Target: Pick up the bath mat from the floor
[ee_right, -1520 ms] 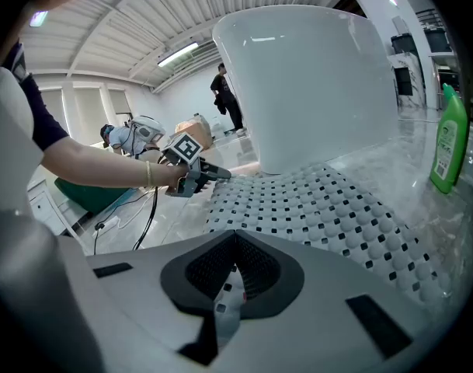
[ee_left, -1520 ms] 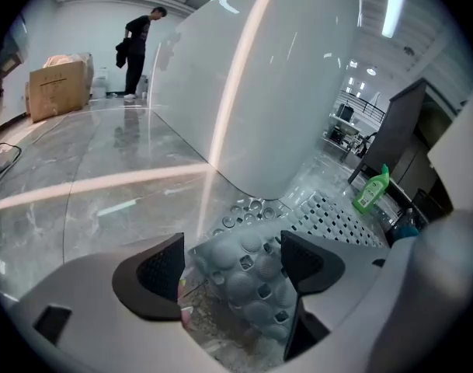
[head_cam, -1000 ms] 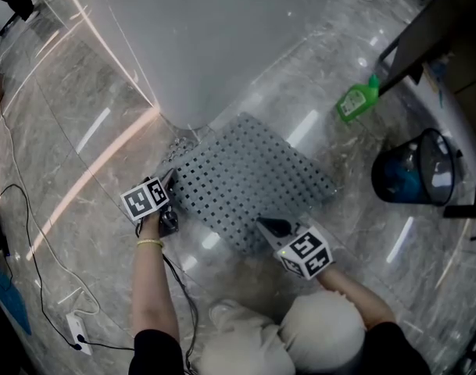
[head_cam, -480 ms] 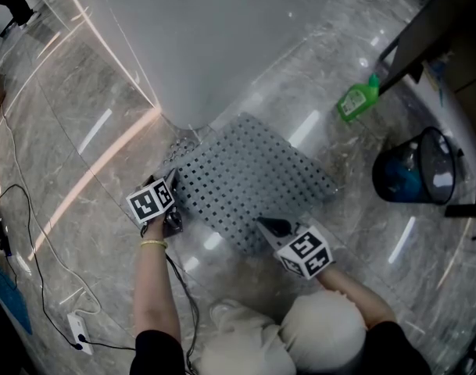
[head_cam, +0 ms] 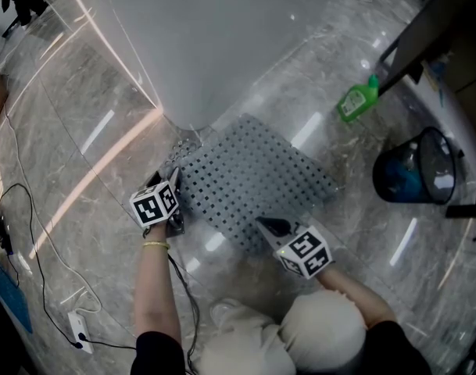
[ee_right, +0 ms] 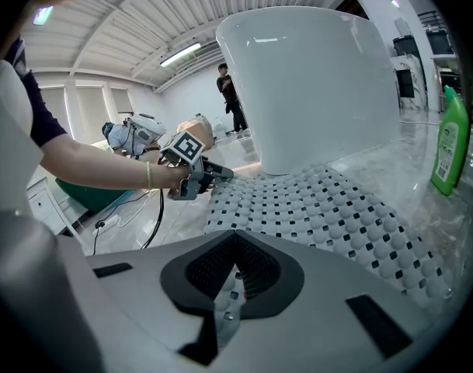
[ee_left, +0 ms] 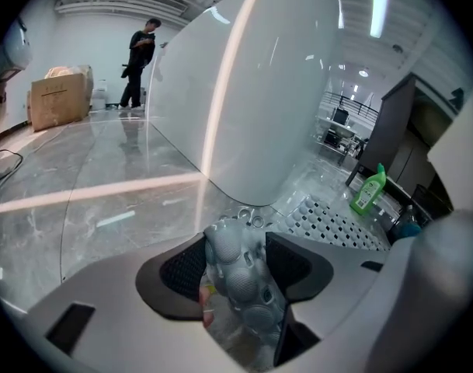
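- Grey perforated bath mat point(head_cam: 253, 180) lies on the glossy marble floor point(head_cam: 89, 170), with its far corner at the foot of the white bathtub point(head_cam: 214, 45).
- Left gripper point(ee_left: 240, 269): the jaws are closing on the mat's crumpled left corner, which fills the gap from pad to pad.
- Right gripper point(ee_right: 234, 277): the jaws are pressed together and pinch the thin near edge of the mat.
- Green bottle point(head_cam: 356, 100) and dark bin point(head_cam: 419, 170) stand on the floor to the right, well apart from the mat.

Grey hole-patterned bath mat point(head_cam: 253, 180), green bottle point(head_cam: 353, 101)
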A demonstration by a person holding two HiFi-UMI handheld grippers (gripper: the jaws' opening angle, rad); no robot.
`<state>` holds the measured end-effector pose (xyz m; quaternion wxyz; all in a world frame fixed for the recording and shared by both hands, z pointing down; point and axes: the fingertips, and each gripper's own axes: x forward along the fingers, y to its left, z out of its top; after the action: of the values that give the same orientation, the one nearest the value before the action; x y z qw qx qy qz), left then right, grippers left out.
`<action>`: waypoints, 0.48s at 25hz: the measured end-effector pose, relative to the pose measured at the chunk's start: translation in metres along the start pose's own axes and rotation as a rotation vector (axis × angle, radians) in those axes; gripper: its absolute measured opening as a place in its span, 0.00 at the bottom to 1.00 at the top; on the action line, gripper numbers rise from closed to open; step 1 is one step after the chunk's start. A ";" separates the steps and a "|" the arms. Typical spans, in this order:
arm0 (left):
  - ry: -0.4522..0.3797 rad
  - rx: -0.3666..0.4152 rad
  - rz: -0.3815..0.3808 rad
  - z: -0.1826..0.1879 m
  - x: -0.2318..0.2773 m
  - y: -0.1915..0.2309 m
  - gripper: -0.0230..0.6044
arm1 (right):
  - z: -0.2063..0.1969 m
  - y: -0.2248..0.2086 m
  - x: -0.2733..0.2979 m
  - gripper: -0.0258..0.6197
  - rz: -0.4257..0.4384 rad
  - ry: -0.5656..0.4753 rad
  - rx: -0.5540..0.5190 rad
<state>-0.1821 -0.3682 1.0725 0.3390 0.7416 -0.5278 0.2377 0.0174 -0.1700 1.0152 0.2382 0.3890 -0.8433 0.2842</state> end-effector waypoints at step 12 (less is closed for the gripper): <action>-0.045 -0.001 -0.046 0.013 -0.012 -0.023 0.15 | 0.003 0.001 -0.003 0.06 0.002 -0.018 -0.007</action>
<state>-0.1645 -0.3657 1.0494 0.3327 0.7585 -0.5184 0.2128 0.0177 -0.1695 1.0105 0.2318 0.3899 -0.8468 0.2777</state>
